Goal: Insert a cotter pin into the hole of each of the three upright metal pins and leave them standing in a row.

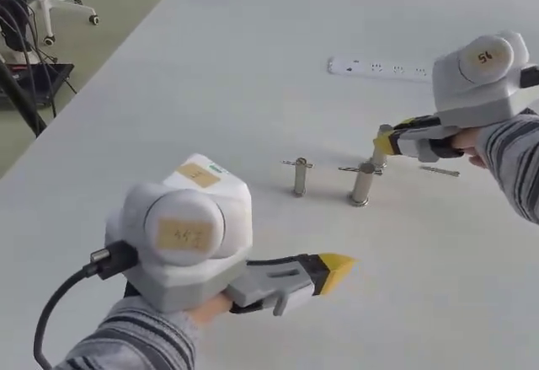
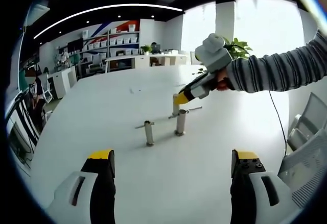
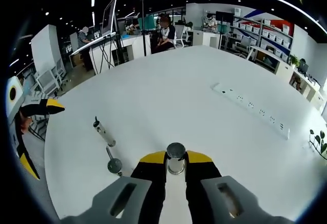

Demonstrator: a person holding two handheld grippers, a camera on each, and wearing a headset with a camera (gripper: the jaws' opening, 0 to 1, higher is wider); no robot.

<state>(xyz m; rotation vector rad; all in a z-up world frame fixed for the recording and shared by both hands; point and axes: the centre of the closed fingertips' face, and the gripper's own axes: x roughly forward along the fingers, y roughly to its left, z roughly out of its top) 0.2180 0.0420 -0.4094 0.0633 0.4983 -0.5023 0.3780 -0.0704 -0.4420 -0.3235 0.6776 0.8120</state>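
Right gripper [image 1: 385,142] is clamped on the head of pin 3 [image 3: 176,152], just behind pin 2 [image 1: 363,185]. Pin 1 [image 1: 300,178] and pin 2 stand on the table [image 1: 210,75], each with a cotter across it. Left gripper [image 2: 173,158] is spread wide and holds nothing. A loose cotter [image 1: 440,170] lies near pin 3. The hole in pin 3 is hidden from us.

Our judgement: hold pin 3 upright with its hole clear, take the cotter by one end with the left, then push it straight through. Mind pin 2.
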